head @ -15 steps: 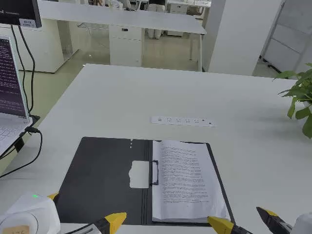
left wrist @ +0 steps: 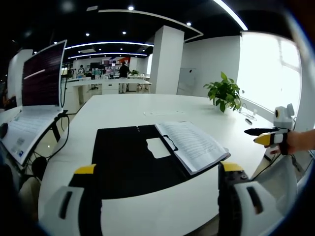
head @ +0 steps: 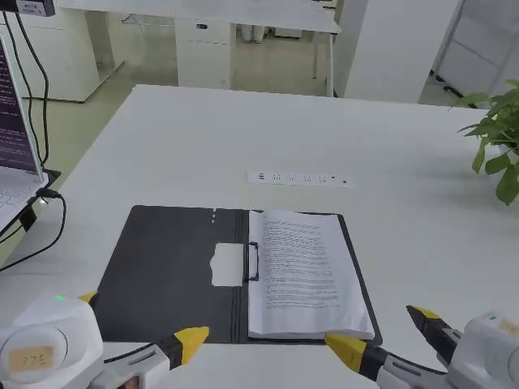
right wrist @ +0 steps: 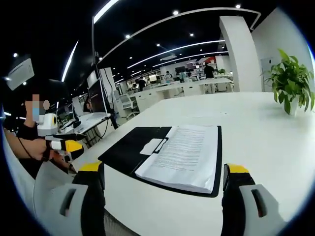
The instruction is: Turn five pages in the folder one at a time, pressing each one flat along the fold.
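The folder lies open and flat on the table, L cover bare w/ a clip at the fold, page stack on the R half. Left hand-held gripper is near the folder's front-L corner, jaws wide apart w/ nothing between them; right hand-held gripper is near the stack's front-R corner, jaws likewise spread and empty. Beyond the folder: power strip; laptop at far L, plant at far R.

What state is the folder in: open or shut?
Open. The folder lies spread flat, its black left cover exposed and the page stack resting on the right half.
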`<action>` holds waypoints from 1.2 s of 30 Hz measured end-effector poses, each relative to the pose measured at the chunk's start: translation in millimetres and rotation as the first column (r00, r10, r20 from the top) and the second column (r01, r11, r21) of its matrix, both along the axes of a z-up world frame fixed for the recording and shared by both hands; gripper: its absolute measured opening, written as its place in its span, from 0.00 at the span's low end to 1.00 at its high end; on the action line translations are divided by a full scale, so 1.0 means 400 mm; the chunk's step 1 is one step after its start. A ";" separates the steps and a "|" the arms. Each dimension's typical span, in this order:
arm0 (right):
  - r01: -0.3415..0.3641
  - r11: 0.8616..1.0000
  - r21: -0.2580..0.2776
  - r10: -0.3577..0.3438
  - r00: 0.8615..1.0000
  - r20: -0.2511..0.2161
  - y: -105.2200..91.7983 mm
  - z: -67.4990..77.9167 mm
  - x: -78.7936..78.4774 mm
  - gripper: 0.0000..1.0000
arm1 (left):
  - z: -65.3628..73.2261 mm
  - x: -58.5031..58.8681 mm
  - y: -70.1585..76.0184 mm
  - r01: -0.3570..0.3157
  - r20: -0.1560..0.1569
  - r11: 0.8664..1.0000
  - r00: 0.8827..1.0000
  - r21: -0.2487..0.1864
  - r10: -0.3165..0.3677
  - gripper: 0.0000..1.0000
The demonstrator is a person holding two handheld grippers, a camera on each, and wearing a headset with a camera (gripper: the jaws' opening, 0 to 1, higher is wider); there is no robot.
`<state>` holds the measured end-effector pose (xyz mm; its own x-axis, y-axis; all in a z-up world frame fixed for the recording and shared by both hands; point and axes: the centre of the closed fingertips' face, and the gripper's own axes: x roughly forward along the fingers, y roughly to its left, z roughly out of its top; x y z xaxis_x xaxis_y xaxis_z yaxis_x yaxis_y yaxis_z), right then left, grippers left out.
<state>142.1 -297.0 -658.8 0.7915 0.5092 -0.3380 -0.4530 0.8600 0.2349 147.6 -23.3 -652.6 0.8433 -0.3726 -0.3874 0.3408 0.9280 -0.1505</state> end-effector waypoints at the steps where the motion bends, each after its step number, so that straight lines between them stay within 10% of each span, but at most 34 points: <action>1: -0.001 1.000 -0.001 0.001 1.000 -0.001 0.000 -0.001 -0.001 1.00 | 0.000 0.000 0.002 -0.001 0.001 1.000 1.000 0.000 0.001 1.00; 36: 0.006 1.000 -0.025 -0.007 0.999 -0.037 -0.012 -0.016 -0.008 1.00 | -0.006 -0.005 0.006 0.001 -0.009 1.000 1.000 0.020 -0.001 1.00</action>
